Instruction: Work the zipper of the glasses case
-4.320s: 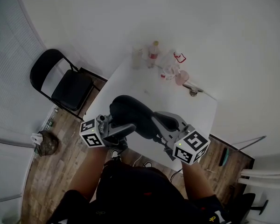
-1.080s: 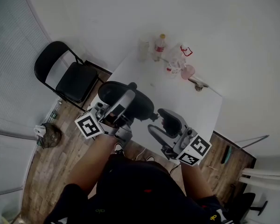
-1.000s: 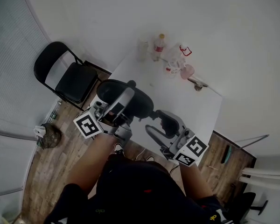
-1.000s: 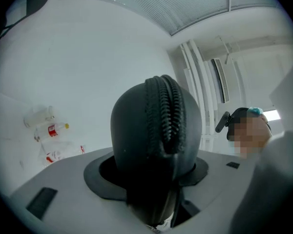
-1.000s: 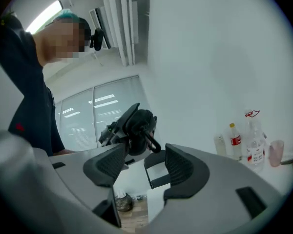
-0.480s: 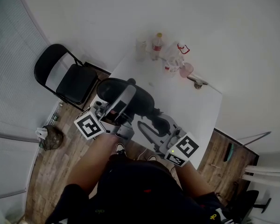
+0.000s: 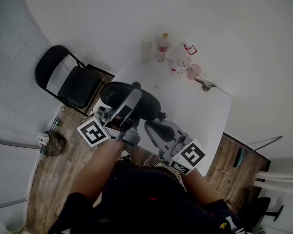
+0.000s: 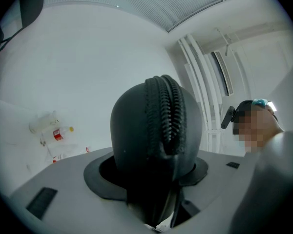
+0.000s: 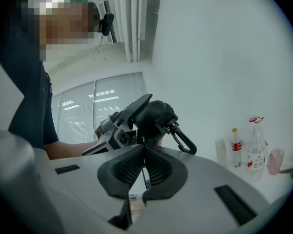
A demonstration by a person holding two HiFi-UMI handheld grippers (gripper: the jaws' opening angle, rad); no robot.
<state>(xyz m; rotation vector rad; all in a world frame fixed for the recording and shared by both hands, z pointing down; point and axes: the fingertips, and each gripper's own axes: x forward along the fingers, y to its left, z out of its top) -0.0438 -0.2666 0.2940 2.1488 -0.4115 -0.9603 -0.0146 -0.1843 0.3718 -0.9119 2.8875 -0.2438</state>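
**Right jaws clamping onto the pull**

The right gripper [image 9: 144, 165] is now sitting with its jaws pressed together. They have just been closing from wide open, and a thin dark strip is showing between the pads. It is running up toward the case [image 9: 154, 113], so I am reading it as the zipper pull [image 9: 144, 175]. Compared with a second ago, this gripper is also lying closer in, its tips now right against the near end of the case rather than apart from it.

The left gripper [image 8: 161, 213] is gripping the case itself. Its jaws are standing partly open around the rounded black shell, with the zipper teeth [image 8: 167, 113] running up the face toward the camera. It is keeping the same hold and much the same place as before. A black clip [image 9: 184, 139] is hanging off the case on the side away from the left gripper.

Both grippers are holding the case in the air, above the near edge of the white table [image 7: 200, 106]. Bottles [image 7: 162, 45] are standing at the far end, well apart, and a black chair [image 7: 71, 84] is sitting off to the left.

For the task, the reach seems to be ending and the pulling stage beginning: one side is bracing, the other is gripping. The zipper itself is not yet showing any travel
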